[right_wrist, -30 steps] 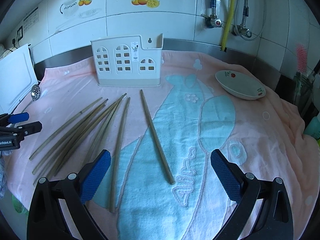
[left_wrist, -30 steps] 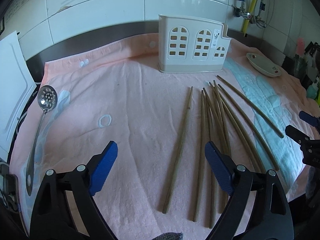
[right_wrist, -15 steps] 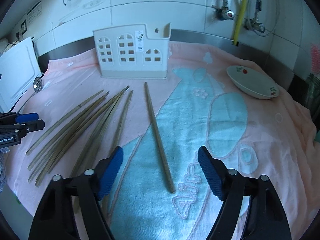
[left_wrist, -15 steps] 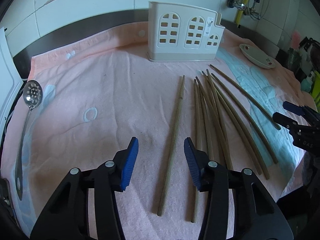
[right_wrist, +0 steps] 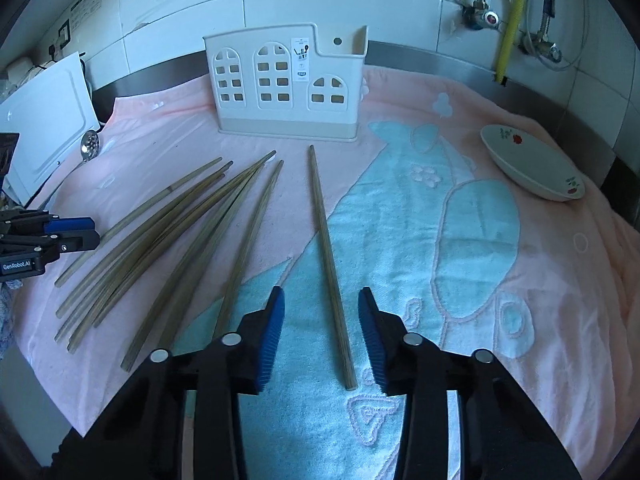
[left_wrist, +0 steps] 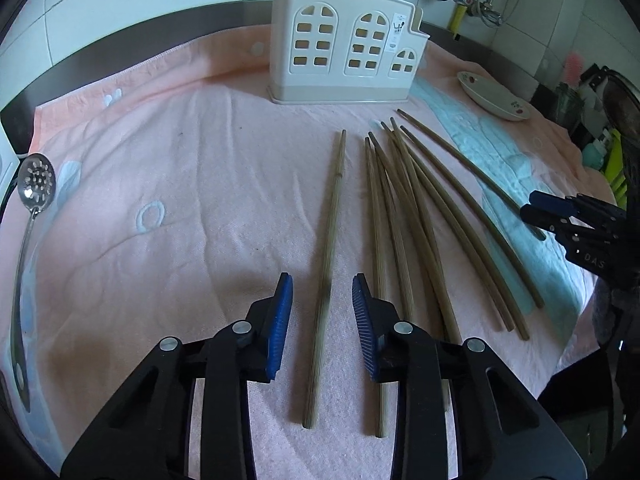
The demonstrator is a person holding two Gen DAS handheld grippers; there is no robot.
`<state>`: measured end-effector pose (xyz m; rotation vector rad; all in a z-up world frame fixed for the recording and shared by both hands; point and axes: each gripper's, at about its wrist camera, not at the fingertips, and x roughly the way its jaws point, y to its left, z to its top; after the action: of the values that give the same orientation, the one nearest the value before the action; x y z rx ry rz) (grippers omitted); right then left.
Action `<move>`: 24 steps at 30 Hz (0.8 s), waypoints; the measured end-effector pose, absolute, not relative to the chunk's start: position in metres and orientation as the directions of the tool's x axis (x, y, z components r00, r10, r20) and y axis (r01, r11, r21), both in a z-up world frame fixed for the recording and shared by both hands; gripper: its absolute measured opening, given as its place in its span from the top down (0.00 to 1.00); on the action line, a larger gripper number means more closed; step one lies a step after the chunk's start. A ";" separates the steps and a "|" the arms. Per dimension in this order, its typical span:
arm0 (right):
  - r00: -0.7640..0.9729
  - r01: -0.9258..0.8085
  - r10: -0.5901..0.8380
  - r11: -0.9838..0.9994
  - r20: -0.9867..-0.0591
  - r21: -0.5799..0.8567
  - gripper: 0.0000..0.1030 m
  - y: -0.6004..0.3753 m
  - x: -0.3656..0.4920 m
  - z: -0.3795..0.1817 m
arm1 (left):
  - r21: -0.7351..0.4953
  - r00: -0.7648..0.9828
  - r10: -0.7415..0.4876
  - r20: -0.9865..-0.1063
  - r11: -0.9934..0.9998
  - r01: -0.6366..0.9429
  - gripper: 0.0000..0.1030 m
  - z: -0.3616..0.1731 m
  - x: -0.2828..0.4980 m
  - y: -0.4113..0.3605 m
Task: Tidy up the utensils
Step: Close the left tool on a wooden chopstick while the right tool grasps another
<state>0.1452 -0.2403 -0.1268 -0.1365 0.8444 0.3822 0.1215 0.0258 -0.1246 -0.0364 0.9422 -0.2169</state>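
Observation:
Several long wooden chopsticks [left_wrist: 404, 200] lie fanned on a pink towel, also in the right wrist view [right_wrist: 168, 236]. A white utensil holder [left_wrist: 344, 60] with arched windows stands at the back, also in the right wrist view [right_wrist: 288, 84]. My left gripper [left_wrist: 322, 320] is open and straddles the near half of the leftmost lone chopstick [left_wrist: 332, 232]. My right gripper [right_wrist: 321, 328] is open and straddles the near end of the rightmost lone chopstick [right_wrist: 326, 248]. Neither chopstick is gripped.
A slotted steel spoon [left_wrist: 30, 216] lies at the towel's left edge. A white dish [right_wrist: 528, 168] with red flowers sits at the right. A white board [right_wrist: 44, 120] leans at the far left. Taps and hoses [right_wrist: 508, 20] hang on the tiled wall.
Both grippers have moved forward and lower over the lone chopsticks. Both pairs of jaws have narrowed a lot around them but remain apart.

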 end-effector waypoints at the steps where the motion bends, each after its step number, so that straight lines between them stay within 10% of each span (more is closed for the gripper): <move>1: 0.600 -0.381 0.277 0.924 -0.750 0.037 0.65 -0.241 0.146 -0.128 | -0.127 0.567 -0.202 -0.799 0.977 0.170 0.72 -0.125 0.122 0.026; 24: 0.587 -0.361 0.250 0.932 -0.770 0.028 0.85 -0.244 0.148 -0.142 | -0.090 0.564 -0.176 -0.807 0.980 0.176 0.86 -0.135 0.126 0.020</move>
<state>0.1484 -0.2444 -0.1417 -0.1363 0.8739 0.3574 0.1257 0.0201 -0.1347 0.0003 0.9487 -0.2068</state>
